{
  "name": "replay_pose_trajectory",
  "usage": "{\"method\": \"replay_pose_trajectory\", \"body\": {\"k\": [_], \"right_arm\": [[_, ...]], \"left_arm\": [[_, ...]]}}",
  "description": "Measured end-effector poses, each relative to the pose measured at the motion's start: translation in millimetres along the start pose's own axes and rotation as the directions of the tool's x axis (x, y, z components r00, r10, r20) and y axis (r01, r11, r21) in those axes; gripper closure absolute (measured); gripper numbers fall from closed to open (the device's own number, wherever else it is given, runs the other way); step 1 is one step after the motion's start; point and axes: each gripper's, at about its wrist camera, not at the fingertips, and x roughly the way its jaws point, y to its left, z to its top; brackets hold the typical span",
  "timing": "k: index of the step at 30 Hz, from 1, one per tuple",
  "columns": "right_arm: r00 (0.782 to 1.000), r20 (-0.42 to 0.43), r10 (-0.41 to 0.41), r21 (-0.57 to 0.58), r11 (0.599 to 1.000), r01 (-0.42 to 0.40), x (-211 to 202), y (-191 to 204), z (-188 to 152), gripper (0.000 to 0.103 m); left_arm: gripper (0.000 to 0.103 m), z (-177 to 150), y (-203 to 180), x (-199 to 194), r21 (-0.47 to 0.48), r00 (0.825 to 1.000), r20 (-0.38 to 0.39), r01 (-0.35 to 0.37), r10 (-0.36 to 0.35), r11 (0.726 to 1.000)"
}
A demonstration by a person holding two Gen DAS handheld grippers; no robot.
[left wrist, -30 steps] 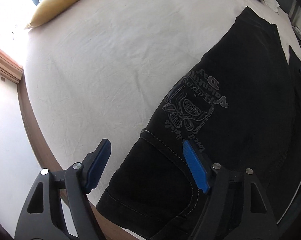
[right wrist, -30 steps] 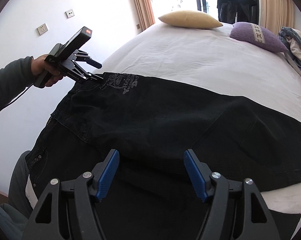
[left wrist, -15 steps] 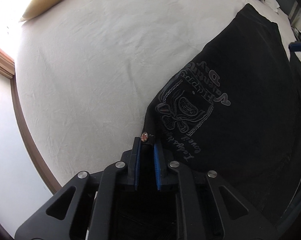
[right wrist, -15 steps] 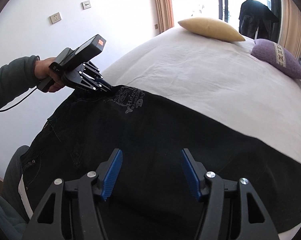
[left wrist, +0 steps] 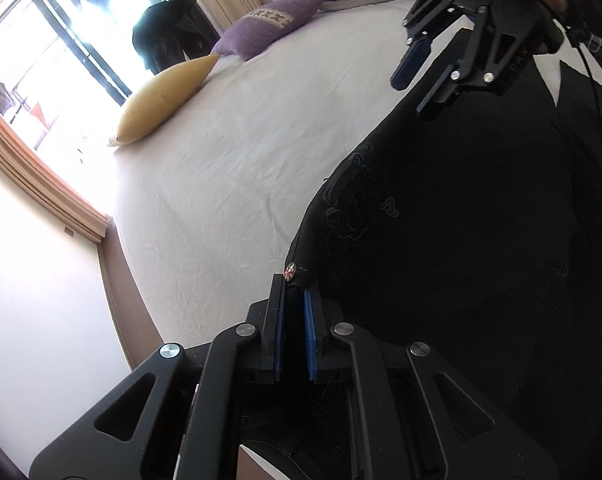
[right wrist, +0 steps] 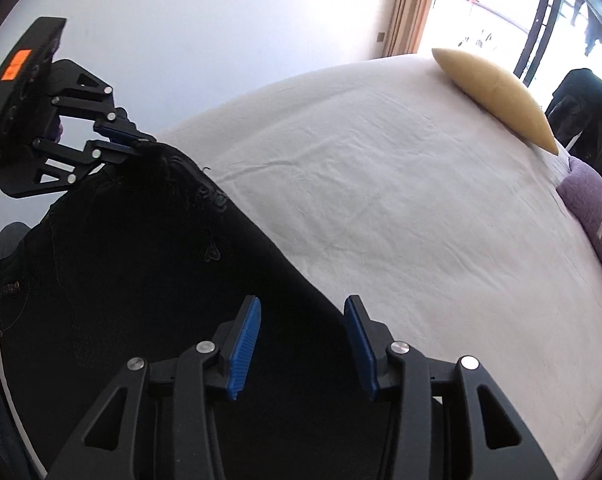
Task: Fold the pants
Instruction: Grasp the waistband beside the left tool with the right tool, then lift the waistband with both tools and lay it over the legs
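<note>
- Left wrist view: the left gripper (left wrist: 293,320), already clenched on the black pants (left wrist: 461,260) by a metal button (left wrist: 289,270), has lifted them off the bed (left wrist: 241,168). Bare sheet lies left.
- Right wrist view: the right gripper (right wrist: 299,344) stays released over the pants' edge; bare sheet spreads right toward a yellow pillow (right wrist: 497,96).

**Left gripper pinches the pants edge**

The left gripper (left wrist: 293,300) has its 2 blue pads (left wrist: 278,344) clamped on the edge of the black pants (left wrist: 461,260), just below a metal rivet (left wrist: 290,269). The right gripper (left wrist: 421,80) hovers spread above the far cloth. A yellow pillow (left wrist: 161,100) and a purple pillow (left wrist: 277,24) lie on the white bed (left wrist: 241,180).
</note>
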Motion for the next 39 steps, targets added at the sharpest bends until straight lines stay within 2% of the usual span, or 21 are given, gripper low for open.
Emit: {"method": "replay_pose_trajectory", "body": {"k": [4, 9, 11, 17, 22, 29, 35, 39], "right_arm": [[0.999, -0.054, -0.003, -0.054, 0.999, 0.0, 16.1, -1.3, 6.1, 0.059], [0.991, -0.128, -0.032, -0.086, 0.996, 0.021, 32.6, -7.1, 5.7, 0.08], [0.99, -0.138, -0.029, -0.074, 0.997, 0.019, 34.3, -9.9, 4.4, 0.093], [0.992, -0.127, -0.017, -0.022, 1.0, 0.015, 27.6, -3.2, 2.5, 0.098], [0.997, -0.066, -0.032, 0.027, 0.999, 0.034, 11.7, -3.5, 0.8, 0.099], [0.997, 0.012, -0.076, 0.052, 0.996, 0.075, -18.7, 17.7, -7.0, 0.099], [0.992, 0.054, -0.112, 0.034, 0.993, 0.11, -47.4, 67.2, -25.3, 0.099], [0.993, 0.036, -0.111, 0.016, 0.994, 0.111, -54.1, 98.8, -46.5, 0.099]], "left_arm": [[0.096, 4.1, -5.4, -3.9, 0.006, 1.0, 0.022, -0.007, 0.007, 1.0], [0.097, 3.4, -8.6, -5.3, -0.011, 1.0, 0.024, -0.009, 0.009, 1.0], [0.097, 6.9, -8.7, -5.0, -0.017, 1.0, 0.024, -0.012, 0.013, 1.0], [0.1, 15.2, -11.0, -4.3, -0.032, 1.0, 0.018, -0.016, 0.016, 0.999], [0.101, 16.3, -12.2, -11.9, -0.041, 1.0, 0.024, -0.019, 0.02, 0.999], [0.101, 5.2, -25.0, -39.3, -0.08, 0.999, 0.043, -0.017, 0.02, 0.997], [0.101, -10.7, -53.2, -76.7, -0.089, 0.998, 0.065, -0.007, 0.013, 0.996], [0.101, -24.0, -77.7, -97.5, -0.091, 0.998, 0.066, 0.024, -0.018, 0.996]]}}
